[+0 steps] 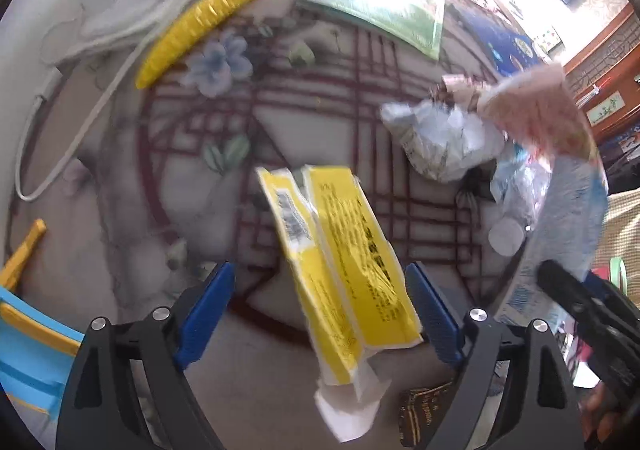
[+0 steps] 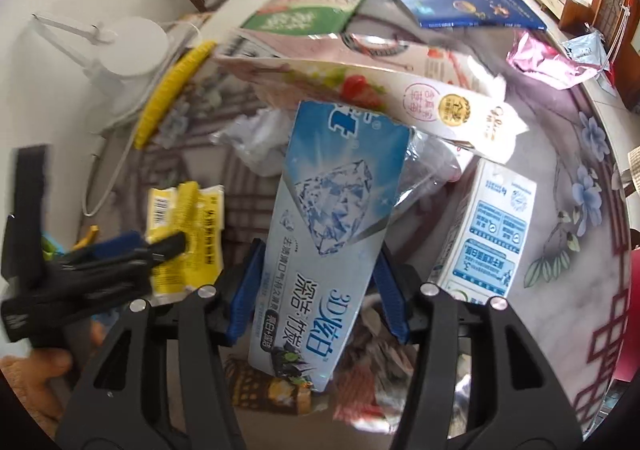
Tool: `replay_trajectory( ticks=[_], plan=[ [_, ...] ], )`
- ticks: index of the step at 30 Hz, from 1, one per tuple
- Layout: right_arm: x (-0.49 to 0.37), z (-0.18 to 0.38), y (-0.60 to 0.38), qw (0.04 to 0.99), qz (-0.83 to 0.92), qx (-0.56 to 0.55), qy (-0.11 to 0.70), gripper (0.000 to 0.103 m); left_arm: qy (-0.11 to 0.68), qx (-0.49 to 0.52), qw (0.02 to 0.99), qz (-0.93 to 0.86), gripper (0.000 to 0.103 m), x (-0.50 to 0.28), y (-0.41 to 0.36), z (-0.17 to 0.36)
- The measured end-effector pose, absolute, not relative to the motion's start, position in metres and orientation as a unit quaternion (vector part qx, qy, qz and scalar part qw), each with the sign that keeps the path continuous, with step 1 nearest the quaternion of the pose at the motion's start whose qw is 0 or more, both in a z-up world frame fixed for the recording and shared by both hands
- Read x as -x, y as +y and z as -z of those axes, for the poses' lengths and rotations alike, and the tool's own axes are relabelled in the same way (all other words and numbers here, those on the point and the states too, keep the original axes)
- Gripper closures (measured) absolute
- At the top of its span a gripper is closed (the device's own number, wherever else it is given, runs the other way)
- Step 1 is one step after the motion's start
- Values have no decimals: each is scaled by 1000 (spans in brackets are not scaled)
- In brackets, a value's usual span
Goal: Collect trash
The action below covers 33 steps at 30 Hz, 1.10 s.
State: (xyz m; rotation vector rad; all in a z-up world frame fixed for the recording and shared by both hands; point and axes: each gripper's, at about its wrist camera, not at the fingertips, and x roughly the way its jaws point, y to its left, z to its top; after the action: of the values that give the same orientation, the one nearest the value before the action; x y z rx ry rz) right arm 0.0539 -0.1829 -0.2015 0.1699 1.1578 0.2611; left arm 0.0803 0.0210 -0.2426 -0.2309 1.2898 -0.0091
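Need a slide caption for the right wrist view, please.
Right gripper clamps a blue toothpaste box above table trash beside a white carton.

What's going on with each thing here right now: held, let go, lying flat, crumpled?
Left tongs: open, touching nothing.
Yellow packet: loose between the left tongs, torn open at one end.
Right tongs: shut on the toothpaste box.
Toothpaste box: gripped, tilted.
Milk carton: upright on the table.
White wrapper: crumpled on the table.
Blue book: lying flat.

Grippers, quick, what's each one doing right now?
Left gripper: open, yellow packet loose between its jaws.
Right gripper: closed on the blue toothpaste box.
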Motion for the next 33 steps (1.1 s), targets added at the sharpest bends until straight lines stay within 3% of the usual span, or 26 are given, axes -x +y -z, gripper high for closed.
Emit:
replay_trajectory(
  ticks=[4, 7, 22, 33],
  plan=[
    [-43, 186, -188, 829, -132, -100, 534, 50, 611, 95, 786, 6, 25, -83, 14, 253],
    [-36, 173, -189, 836, -141, -104, 520, 50, 618, 115, 778, 11, 53, -82, 16, 255],
    [-8, 119, -211, 888, -112, -90, 437, 50, 481, 94, 871, 8, 56, -55, 14, 169],
    [9, 107, -240, 902, -85, -98, 411, 50, 445, 54, 893, 45, 56, -50, -33, 140]
  ],
)
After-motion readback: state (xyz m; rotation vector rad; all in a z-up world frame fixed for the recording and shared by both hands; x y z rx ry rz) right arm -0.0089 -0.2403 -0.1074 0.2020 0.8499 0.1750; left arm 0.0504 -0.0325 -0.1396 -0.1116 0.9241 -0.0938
